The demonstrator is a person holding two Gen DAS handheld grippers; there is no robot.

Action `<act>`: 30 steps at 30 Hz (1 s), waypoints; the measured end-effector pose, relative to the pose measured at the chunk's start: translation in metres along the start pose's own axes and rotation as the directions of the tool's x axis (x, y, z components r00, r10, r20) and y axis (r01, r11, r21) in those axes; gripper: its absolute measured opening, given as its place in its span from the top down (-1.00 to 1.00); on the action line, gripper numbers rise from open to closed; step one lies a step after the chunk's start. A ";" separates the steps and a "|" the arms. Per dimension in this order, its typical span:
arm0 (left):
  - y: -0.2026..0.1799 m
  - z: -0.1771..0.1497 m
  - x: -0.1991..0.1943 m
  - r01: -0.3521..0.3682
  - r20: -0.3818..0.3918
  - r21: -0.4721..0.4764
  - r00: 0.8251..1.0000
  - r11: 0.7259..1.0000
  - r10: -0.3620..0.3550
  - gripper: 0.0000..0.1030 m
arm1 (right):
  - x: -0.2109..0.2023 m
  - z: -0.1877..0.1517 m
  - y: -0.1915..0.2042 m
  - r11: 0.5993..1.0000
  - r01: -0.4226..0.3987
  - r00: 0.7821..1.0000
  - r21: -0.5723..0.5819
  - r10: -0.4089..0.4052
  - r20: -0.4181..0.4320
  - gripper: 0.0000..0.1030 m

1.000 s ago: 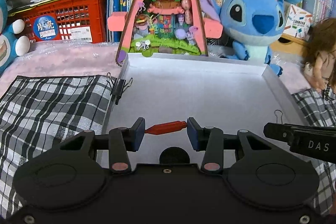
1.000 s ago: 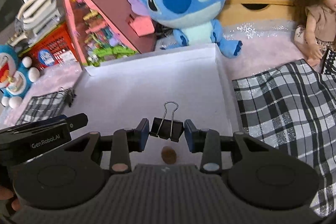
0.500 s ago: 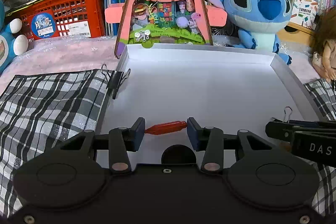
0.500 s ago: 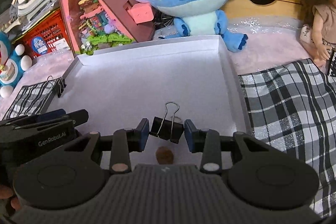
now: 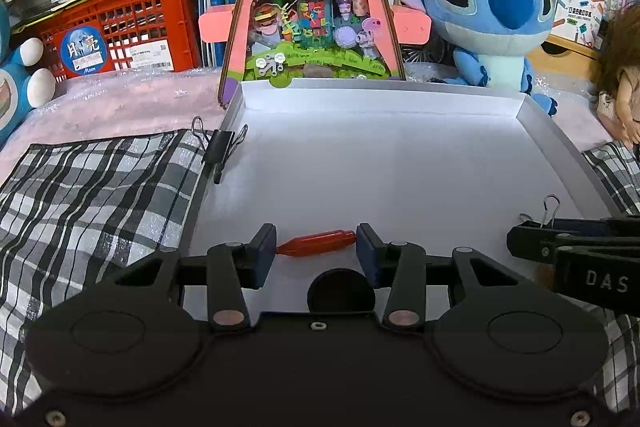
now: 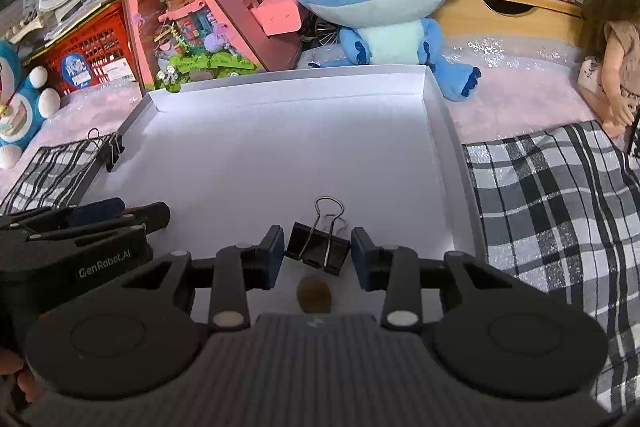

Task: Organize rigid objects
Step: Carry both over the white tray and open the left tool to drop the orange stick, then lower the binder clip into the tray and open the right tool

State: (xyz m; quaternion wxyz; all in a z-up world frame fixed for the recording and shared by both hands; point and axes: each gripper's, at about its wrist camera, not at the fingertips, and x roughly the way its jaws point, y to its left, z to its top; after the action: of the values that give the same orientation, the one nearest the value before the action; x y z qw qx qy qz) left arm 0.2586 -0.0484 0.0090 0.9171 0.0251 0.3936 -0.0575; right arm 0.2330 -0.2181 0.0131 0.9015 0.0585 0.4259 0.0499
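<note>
My left gripper (image 5: 316, 247) is shut on a small red, rod-shaped piece (image 5: 320, 242) that spans crosswise between its blue pads, low over the near part of a white tray (image 5: 380, 94). In the right wrist view my right gripper (image 6: 318, 251) is shut on a black binder clip (image 6: 308, 247) with its wire handle pointing away, above the same tray (image 6: 288, 78). The two grippers hang side by side. A second black binder clip (image 5: 219, 147) is clipped on the tray's left rim. A small brown oval thing (image 6: 314, 295) lies on the tray under the right gripper.
Checked cloths (image 5: 100, 195) (image 6: 560, 211) flank the tray. Behind it stand a pink triangular toy house (image 5: 316, 7), a blue plush (image 5: 496, 11), a doll (image 6: 616, 39), a red crate (image 5: 120, 27) and shelved books.
The right wrist has rolled a little, so its view sits more level. Both grippers keep their hold and hover in nearly the same spot.
</note>
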 end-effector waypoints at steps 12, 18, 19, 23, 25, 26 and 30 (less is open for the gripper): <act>-0.004 -0.007 -0.006 0.000 0.004 0.014 1.000 1.000 0.000 0.18 | 0.003 0.005 0.011 0.992 0.036 0.998 -0.123 -0.042 -0.051 0.17; -0.001 -0.005 -0.017 0.005 0.020 0.004 1.000 1.000 -0.005 -0.21 | -0.005 0.004 0.009 0.995 0.022 0.999 -0.093 -0.024 -0.023 -0.21; 0.000 -0.004 -0.022 0.000 0.031 0.004 1.000 1.000 0.000 -0.35 | -0.007 0.005 0.009 0.995 0.022 1.000 -0.094 -0.024 -0.015 -0.23; 0.001 -0.005 -0.042 0.002 0.073 0.022 0.997 1.000 -0.004 -0.55 | -0.023 0.005 0.006 0.996 0.011 1.000 -0.087 -0.009 0.028 -0.41; 0.002 -0.006 -0.053 0.014 0.087 0.030 0.996 0.999 -0.016 -0.60 | -0.034 0.002 0.004 0.996 0.007 0.999 -0.089 -0.003 0.052 -0.49; 0.003 -0.008 -0.059 0.021 0.096 0.031 0.995 0.999 -0.024 -0.62 | -0.040 0.000 0.003 0.996 0.003 0.998 -0.092 0.003 0.064 -0.53; 0.005 -0.019 -0.083 0.048 0.133 0.036 0.990 0.998 -0.052 -0.66 | -0.063 -0.011 0.000 0.994 -0.007 0.994 -0.106 0.019 0.110 -0.65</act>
State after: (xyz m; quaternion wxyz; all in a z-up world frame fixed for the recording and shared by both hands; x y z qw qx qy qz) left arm 0.1892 -0.0347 0.0559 0.9392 0.0261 0.3307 -0.0883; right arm 0.1848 -0.2264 0.0541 0.9252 0.0162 0.3717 0.0749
